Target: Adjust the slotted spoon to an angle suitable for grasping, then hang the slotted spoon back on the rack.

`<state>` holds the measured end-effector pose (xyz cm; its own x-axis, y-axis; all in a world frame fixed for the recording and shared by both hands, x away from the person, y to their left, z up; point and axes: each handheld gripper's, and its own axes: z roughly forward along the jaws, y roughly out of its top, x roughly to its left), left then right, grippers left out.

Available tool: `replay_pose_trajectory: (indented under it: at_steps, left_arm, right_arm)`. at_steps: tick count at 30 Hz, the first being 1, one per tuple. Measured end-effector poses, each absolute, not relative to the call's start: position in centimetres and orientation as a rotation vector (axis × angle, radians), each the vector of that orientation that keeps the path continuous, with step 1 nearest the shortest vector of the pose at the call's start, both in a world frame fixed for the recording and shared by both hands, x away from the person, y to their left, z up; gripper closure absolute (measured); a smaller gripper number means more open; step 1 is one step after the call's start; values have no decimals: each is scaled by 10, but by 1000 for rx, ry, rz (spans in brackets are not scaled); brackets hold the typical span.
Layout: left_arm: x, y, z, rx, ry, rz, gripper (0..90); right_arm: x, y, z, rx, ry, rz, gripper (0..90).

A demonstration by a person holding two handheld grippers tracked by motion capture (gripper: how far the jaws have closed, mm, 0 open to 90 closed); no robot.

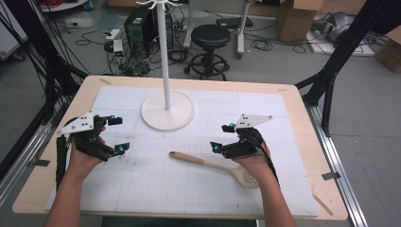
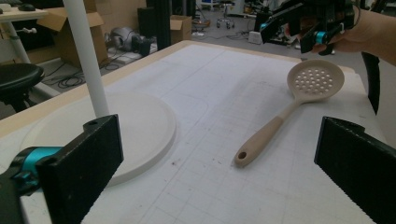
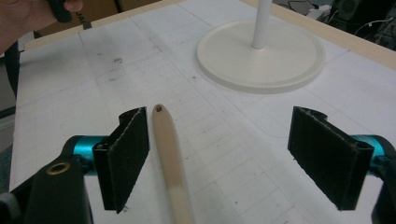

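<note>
Black stool (image 1: 211, 35), cardboard boxes (image 1: 297, 16) behind.

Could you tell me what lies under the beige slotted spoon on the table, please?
The beige slotted spoon lies flat on the white gridded mat. The right hand covers part of its bowl from above.

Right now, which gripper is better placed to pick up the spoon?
Right. The right gripper hangs open by the spoon, whose handle lies between its jaws in its own view. The left gripper, also open, is farther away.

Spoon (image 1: 213, 165) before stand (image 1: 167, 109), between claws.
</note>
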<state>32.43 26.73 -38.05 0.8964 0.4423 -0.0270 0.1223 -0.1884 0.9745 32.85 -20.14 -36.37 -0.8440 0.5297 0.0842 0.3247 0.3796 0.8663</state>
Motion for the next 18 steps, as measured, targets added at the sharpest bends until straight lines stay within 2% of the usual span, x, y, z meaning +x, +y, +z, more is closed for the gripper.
replay_pose_trajectory:
  at_steps: [10,18]
  left_arm:
    - [325,268,-383,1771,434,288,17]
    - [325,267,-383,1786,444,303,17]
  right_arm:
    - [329,-200,-363,767,2440,1420,185]
    - [328,-185,-374,730,2525,1246,185]
